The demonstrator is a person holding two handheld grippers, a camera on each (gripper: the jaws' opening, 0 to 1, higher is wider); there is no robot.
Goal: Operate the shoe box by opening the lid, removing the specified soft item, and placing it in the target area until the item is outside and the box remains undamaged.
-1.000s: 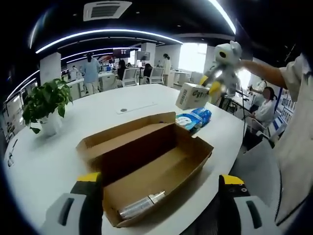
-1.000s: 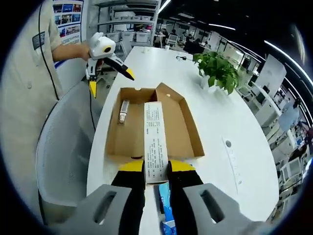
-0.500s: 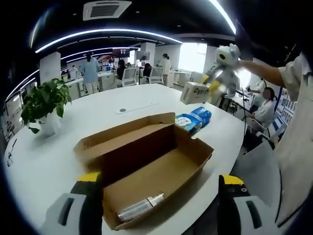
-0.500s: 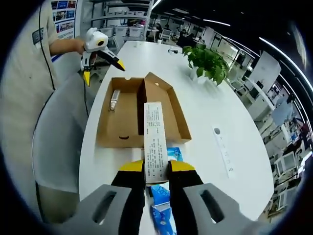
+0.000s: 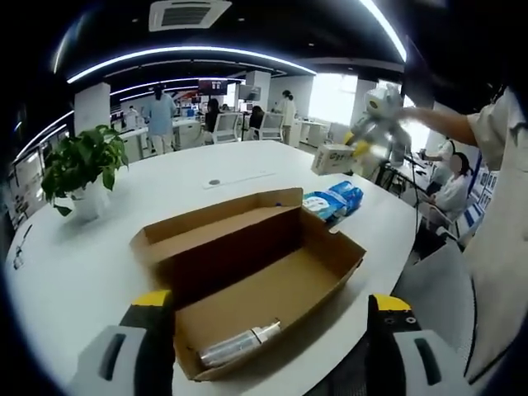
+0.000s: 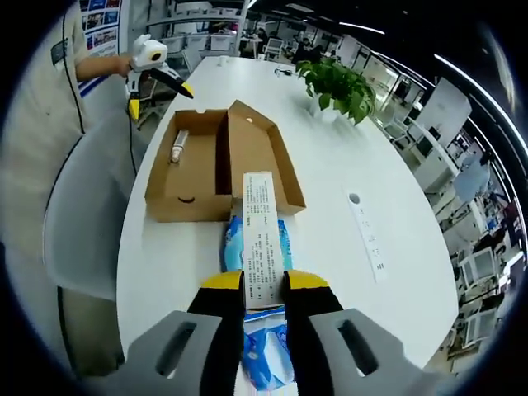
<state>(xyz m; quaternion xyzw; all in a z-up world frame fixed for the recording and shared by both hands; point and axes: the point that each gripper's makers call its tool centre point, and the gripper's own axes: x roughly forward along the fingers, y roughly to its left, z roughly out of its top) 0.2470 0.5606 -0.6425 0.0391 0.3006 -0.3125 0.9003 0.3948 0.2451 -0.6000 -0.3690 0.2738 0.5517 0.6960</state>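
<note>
A potted green plant (image 5: 82, 169) stands at the left on a white oval table (image 5: 82, 264) in an open office. To its right, in the left gripper view, lies an open brown cardboard shoe box (image 5: 247, 280), its lid folded back; a small silver tube (image 5: 239, 345) lies in its near corner. The left gripper (image 5: 272, 338) has its yellow-tipped jaws spread wide on either side of the box, holding nothing. Further right, just beyond the far end of the box, a blue soft pack (image 5: 334, 200) rests on the table. Above it, the right gripper (image 5: 375, 124) carries a small white carton (image 5: 334, 157) clear of the table. In the right gripper view the left gripper (image 6: 153, 70) appears at upper left, above the box (image 6: 219, 165). The right gripper (image 6: 262, 289) is closed narrowly on the long white carton (image 6: 260, 239), which stands up between its jaws, and the blue pack (image 6: 256, 247) lies directly beneath it, touching the near wall of the box. Compared with a second ago, the carton has been carried farther from the box: it then hung over the box's interior, and now the box sits well ahead of it, with the blue pack under the jaws. The box, tube and plant lie as before.
</note>
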